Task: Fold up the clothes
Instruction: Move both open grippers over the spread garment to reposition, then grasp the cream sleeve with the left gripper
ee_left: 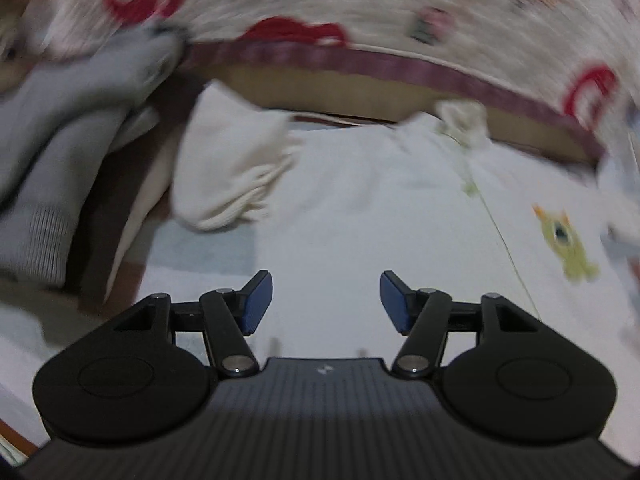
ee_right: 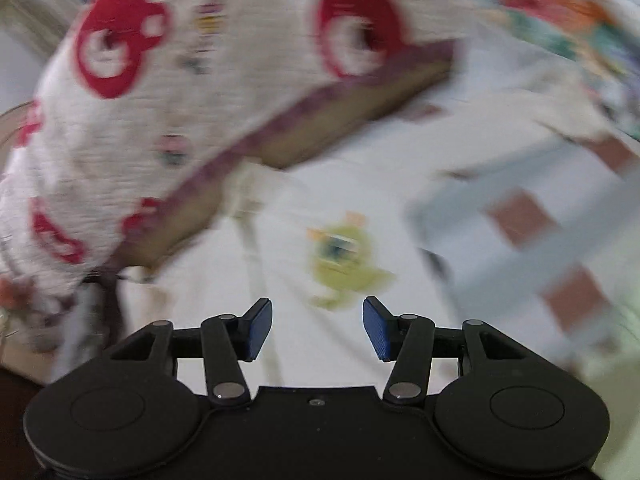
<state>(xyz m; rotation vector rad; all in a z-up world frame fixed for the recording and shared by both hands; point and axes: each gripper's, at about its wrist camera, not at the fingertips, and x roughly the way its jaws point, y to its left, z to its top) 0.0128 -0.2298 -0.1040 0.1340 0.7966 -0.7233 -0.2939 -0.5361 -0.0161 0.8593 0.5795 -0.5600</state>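
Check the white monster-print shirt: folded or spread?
Mostly spread: white shirt lies flat, one sleeve bunched; both grippers open above it.

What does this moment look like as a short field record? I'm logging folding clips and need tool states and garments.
left tool: open, holding nothing, over the white garment
right tool: open, holding nothing
white garment: lies spread out, green monster print on it
grey garment: bunched beside the white one
red-patterned cloth: behind the garments, dark red hem
image quality: motion blur in both views
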